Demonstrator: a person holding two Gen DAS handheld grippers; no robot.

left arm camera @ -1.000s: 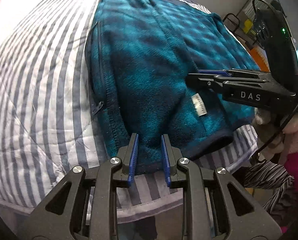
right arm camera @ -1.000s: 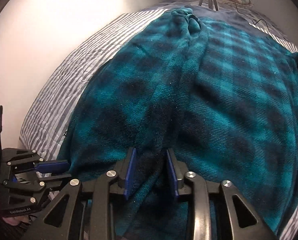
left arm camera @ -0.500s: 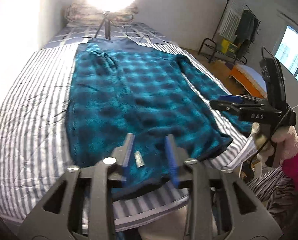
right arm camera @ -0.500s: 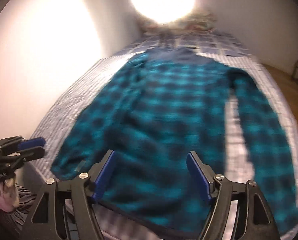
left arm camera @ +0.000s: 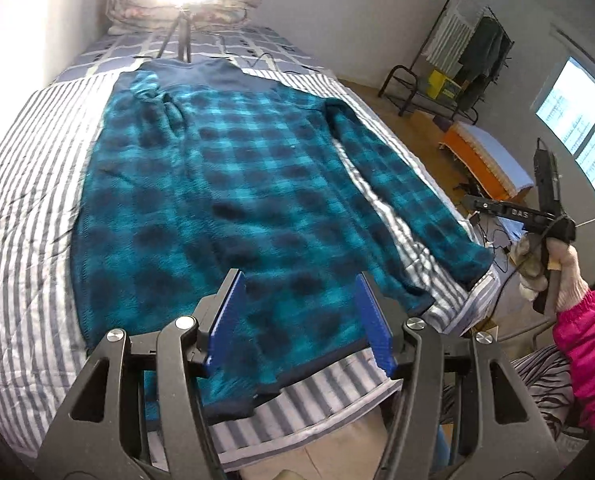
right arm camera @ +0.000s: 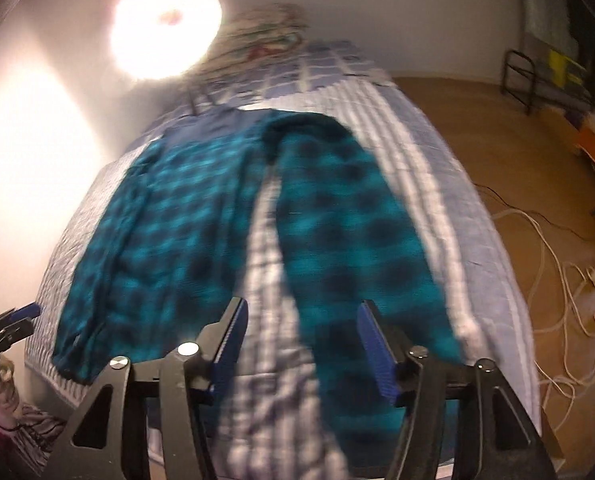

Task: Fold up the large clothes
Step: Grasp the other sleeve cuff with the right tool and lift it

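A teal checked fleece (left arm camera: 233, 208) lies spread flat, face down, on a striped bed (left arm camera: 25, 216), its hem at the near edge and its collar toward the pillows; one sleeve (left arm camera: 401, 188) runs down the right side, apart from the body with a strip of bedding showing between them. The left gripper (left arm camera: 303, 320) hangs above the hem, its jaws opening with nothing between them, the cloth lying below rather than in the pads. The right gripper (right arm camera: 303, 344), seen blurred in its own view, hovers over the sleeve's cuff end, its jaws closing on air, not yet on cloth. By the look of it the garment is laid out and the folding proper has not begun: the next move likely calls for pinching the sleeve near the cuff and carrying it across the body, keeping the fleece from dragging off the bed's edge. No container figures in the task; a rack (left arm camera: 453, 60) with hanging clothes stands by the far wall.
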